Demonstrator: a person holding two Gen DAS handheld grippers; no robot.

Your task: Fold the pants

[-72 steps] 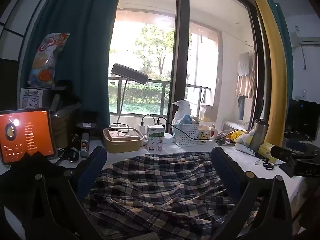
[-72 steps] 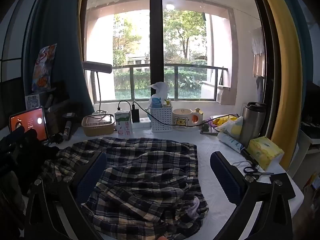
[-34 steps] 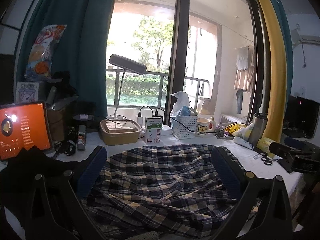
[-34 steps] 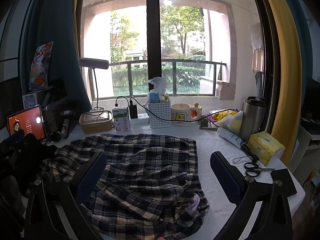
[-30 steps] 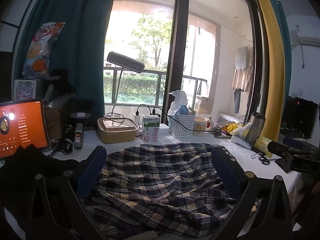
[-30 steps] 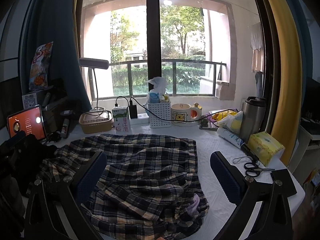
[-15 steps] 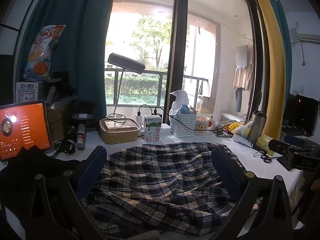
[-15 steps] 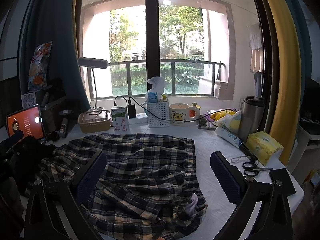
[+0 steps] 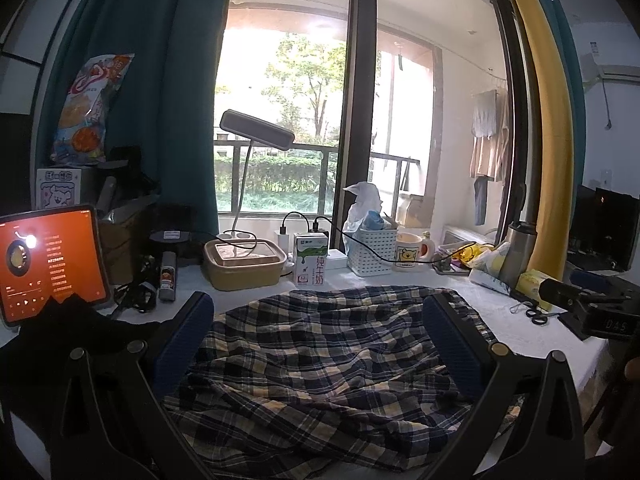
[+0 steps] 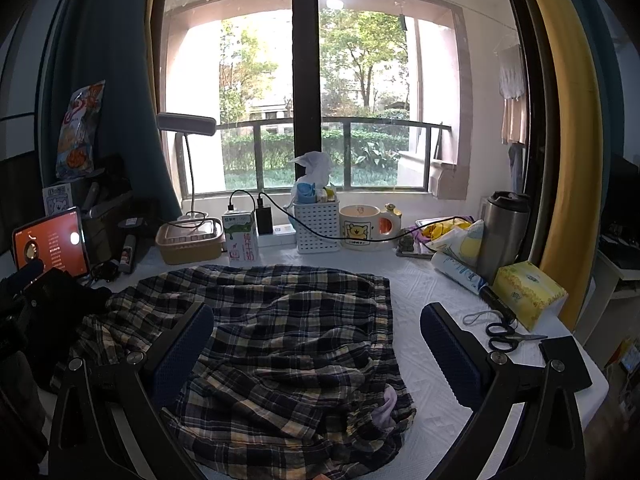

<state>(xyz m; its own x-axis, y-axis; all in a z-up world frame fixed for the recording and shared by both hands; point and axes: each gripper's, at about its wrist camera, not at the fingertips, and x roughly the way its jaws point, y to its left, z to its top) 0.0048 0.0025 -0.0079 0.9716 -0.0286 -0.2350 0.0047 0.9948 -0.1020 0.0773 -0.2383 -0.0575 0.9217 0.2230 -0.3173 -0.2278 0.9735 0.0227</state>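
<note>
Little has moved: both views shift only slightly; pants (image 10: 280,328) lie rumpled on the table (image 10: 432,288), unfolded; left gripper (image 9: 320,344) and right gripper (image 10: 316,344) hover, jaws apart, empty; all folding remains.

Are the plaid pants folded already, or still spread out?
Not folded: the plaid pants lie spread and rumpled across the table, wrinkles everywhere.
</note>
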